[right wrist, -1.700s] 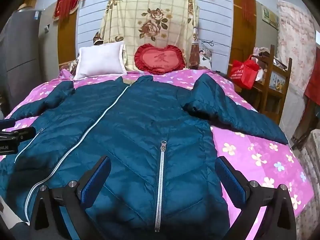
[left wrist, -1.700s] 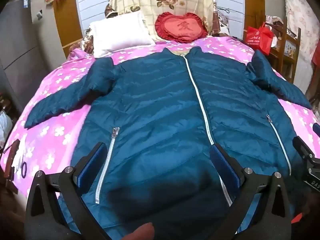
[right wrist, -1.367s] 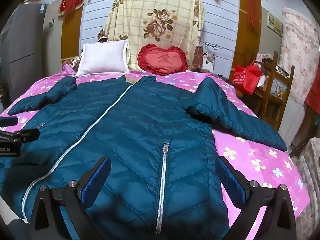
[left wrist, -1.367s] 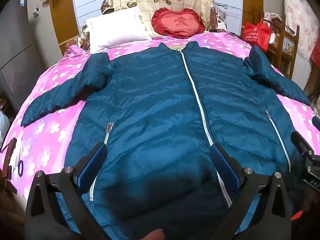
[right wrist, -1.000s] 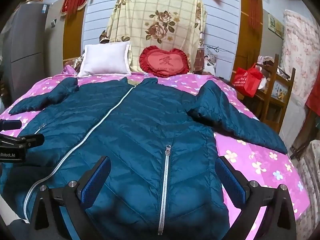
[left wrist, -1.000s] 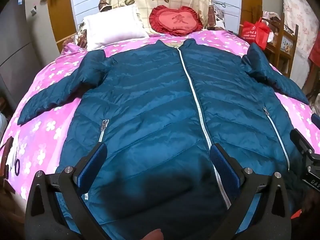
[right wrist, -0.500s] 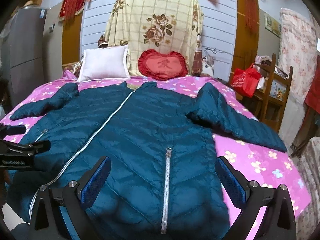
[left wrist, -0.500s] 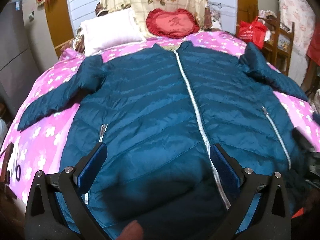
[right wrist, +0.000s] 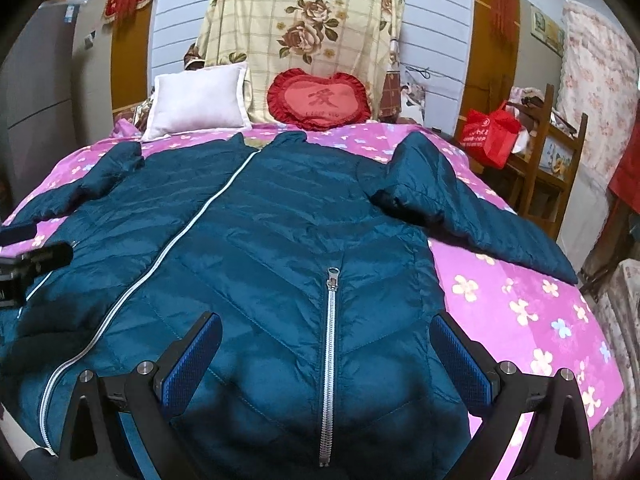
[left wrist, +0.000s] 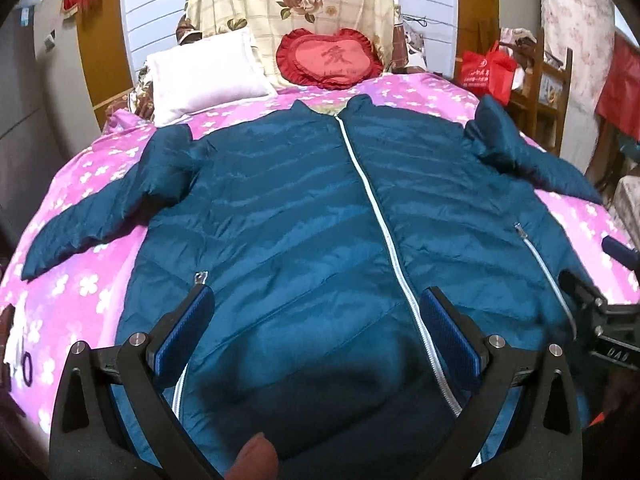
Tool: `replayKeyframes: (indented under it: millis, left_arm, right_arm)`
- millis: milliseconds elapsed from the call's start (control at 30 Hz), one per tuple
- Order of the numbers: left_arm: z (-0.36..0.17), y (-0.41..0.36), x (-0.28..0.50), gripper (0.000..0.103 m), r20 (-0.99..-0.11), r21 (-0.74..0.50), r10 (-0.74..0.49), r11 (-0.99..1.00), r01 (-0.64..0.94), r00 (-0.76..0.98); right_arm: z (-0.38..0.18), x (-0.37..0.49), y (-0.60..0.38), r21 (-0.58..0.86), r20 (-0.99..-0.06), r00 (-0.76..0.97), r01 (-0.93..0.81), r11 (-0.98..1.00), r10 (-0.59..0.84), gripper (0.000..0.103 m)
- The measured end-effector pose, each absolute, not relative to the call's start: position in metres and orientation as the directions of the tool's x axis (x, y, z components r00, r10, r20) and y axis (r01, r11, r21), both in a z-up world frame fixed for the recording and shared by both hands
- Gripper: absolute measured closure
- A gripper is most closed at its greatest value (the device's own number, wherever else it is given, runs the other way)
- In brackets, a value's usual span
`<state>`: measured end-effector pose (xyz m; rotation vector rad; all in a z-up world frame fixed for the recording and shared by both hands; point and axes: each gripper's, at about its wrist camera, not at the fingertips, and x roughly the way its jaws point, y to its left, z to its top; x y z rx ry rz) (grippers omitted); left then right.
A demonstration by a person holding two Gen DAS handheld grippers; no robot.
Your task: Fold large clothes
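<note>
A dark teal quilted jacket (left wrist: 304,216) lies face up and zipped on a pink flowered bed, sleeves spread to both sides; it also fills the right wrist view (right wrist: 280,240). My left gripper (left wrist: 316,324) is open and empty above the jacket's lower hem, left of the white centre zipper (left wrist: 380,216). My right gripper (right wrist: 326,348) is open and empty above the hem, straddling the right pocket zipper (right wrist: 329,304). The right gripper shows at the right edge of the left wrist view (left wrist: 600,312); the left gripper shows at the left edge of the right wrist view (right wrist: 28,264).
The pink bedspread (right wrist: 520,292) shows around the jacket. A white pillow (left wrist: 204,72) and a red heart cushion (left wrist: 330,58) lie at the headboard. A red bag (right wrist: 488,132) and a wooden shelf (right wrist: 552,160) stand right of the bed.
Both grippers have drawn back and risen slightly, so the jacket sits a bit lower and farther in view. The jacket has not moved and both grippers stay open.
</note>
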<state>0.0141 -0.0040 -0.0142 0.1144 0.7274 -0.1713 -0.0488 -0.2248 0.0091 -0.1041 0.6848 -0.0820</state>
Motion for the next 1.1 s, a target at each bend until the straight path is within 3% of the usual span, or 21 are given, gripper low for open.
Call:
replayKeyframes:
  millis: [300, 433, 667, 1100]
  left_arm:
    - [-0.018, -0.007, 0.009, 0.0, -0.658, 0.065, -0.104, 0.979, 0.194, 0.745]
    - [-0.022, -0.004, 0.011, 0.0, -0.678, 0.019, -0.124, 0.982, 0.186, 0.724]
    - [-0.03, 0.009, 0.018, 0.0, -0.698, 0.008, -0.058, 0.996, 0.089, 0.714]
    - [-0.032, 0.011, 0.018, 0.0, -0.72, -0.017, -0.089, 0.994, 0.111, 0.689]
  right_arm:
    - [0.006, -0.046, -0.225, -0.114, -0.634, 0.766, 0.044, 0.992, -0.107, 0.0]
    - [0.006, -0.046, -0.224, -0.115, -0.635, 0.766, 0.042, 0.992, -0.106, 0.0]
    - [0.004, -0.044, -0.222, -0.122, -0.639, 0.761, 0.04, 0.992, -0.109, 0.0]
    - [0.003, -0.042, -0.22, -0.128, -0.639, 0.762, 0.034, 0.991, -0.109, 0.0]
